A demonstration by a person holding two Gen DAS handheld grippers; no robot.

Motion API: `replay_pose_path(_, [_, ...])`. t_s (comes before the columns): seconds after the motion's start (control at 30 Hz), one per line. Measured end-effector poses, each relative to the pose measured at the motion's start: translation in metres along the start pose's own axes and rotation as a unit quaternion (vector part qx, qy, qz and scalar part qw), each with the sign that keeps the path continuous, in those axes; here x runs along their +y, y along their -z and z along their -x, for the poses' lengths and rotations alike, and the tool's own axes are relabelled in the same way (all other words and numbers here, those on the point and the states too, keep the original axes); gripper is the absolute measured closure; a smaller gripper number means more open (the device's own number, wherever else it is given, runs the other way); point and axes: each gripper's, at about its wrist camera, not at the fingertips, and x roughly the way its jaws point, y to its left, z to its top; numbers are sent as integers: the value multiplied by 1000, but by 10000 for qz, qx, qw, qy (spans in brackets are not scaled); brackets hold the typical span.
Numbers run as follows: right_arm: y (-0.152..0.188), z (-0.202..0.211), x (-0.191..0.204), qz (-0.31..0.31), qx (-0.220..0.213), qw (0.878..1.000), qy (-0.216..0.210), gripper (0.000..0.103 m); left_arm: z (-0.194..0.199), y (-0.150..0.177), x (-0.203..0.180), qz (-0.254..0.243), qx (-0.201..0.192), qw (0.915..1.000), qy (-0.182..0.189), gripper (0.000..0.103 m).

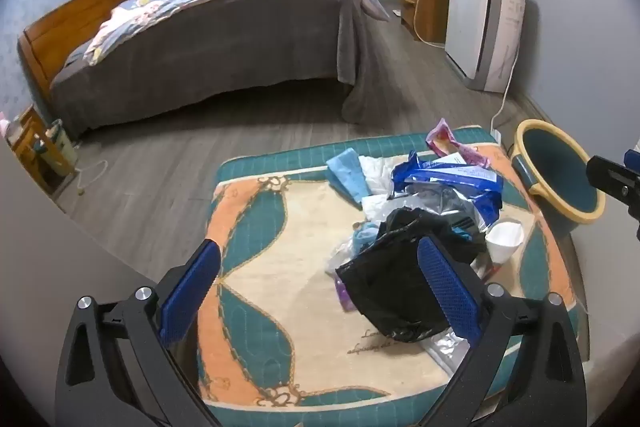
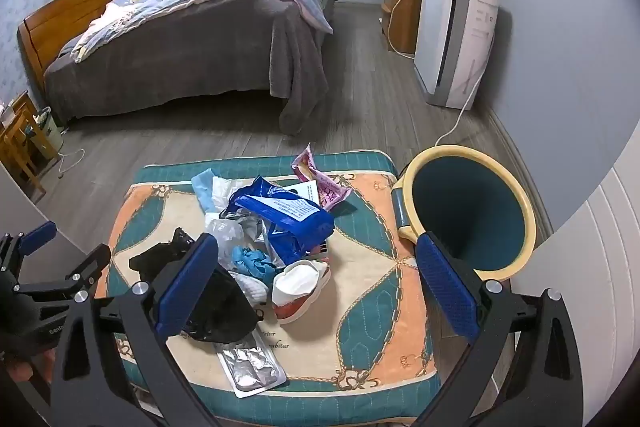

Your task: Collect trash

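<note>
The trash lies heaped on a patterned cushioned mat, spread from its middle toward the far edge and nearer its left side than its right. Uppermost is a crumpled blue snack bag with white print. Beyond it, at the far edge, stands a pink wrapper, and a pale blue cloth or paper lies toward the far left corner. A crushed white paper cup rests on its side at the near side of the heap, touching a bunched blue glove-like scrap. A black plastic bag sprawls at the near left, and an emptied foil blister pack lies flat by the near edge.

The teal bin with a yellow rim sits just off the mat's right edge, tipped so its mouth faces the heap. That seems meant to make dropping things in easy.

The right gripper hangs over the near half of the mat with its jaws spread wide and nothing between the pads; it is angled down at the cup and the bare mat beside it. The left gripper is likewise fully spread and empty, tilted down over the black bag, whose edge its right pad overlaps in the view, though I cannot tell whether they touch. Nothing looks collected yet.

A bed, a white air purifier and a wooden cabinet stand well apart on the floor behind.
</note>
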Motion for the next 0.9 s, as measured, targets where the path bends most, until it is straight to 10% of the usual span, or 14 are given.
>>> replay_pose_path(0.9, [0,1,-1,10,-3,10000,73,6,0,2,5,-36,-30,10000,-53,5])
